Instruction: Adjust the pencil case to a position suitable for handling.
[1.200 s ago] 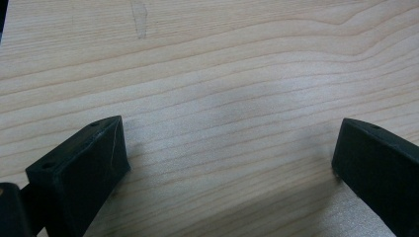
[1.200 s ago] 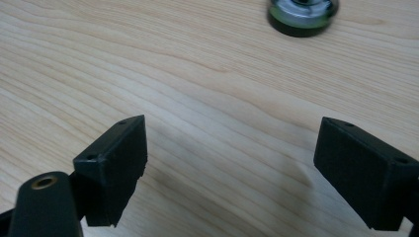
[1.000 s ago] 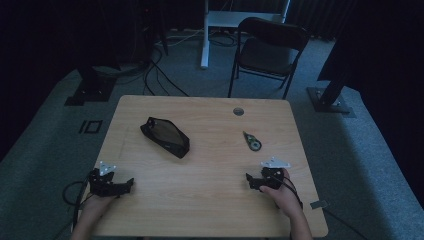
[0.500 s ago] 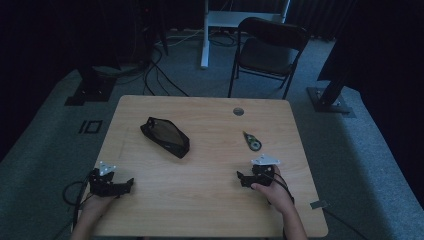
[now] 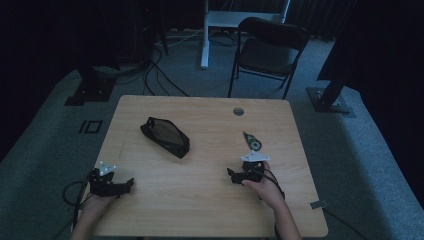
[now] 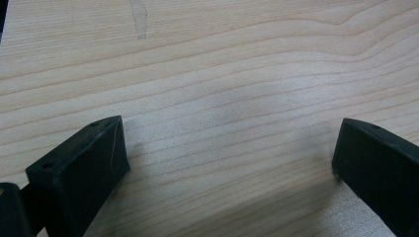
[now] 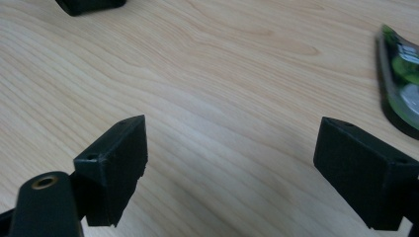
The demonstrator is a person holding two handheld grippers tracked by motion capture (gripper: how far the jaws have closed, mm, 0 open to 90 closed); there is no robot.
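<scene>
At a wooden table [image 5: 200,200], a person holds 2 grippers low over the near edge. The right gripper [image 5: 235,176], jaws wide apart and empty, sits just short of a small green-and-black tool [image 5: 251,141] lying flat on the right half of the tabletop; in the right gripper view the tool [image 7: 400,84] lies just off the right jaw, likely the target. The left gripper [image 5: 125,185], jaws also apart, waits over bare wood near the left corner. A black pouch [image 5: 165,136] lies well apart, left of centre, leaving open room between.
</scene>
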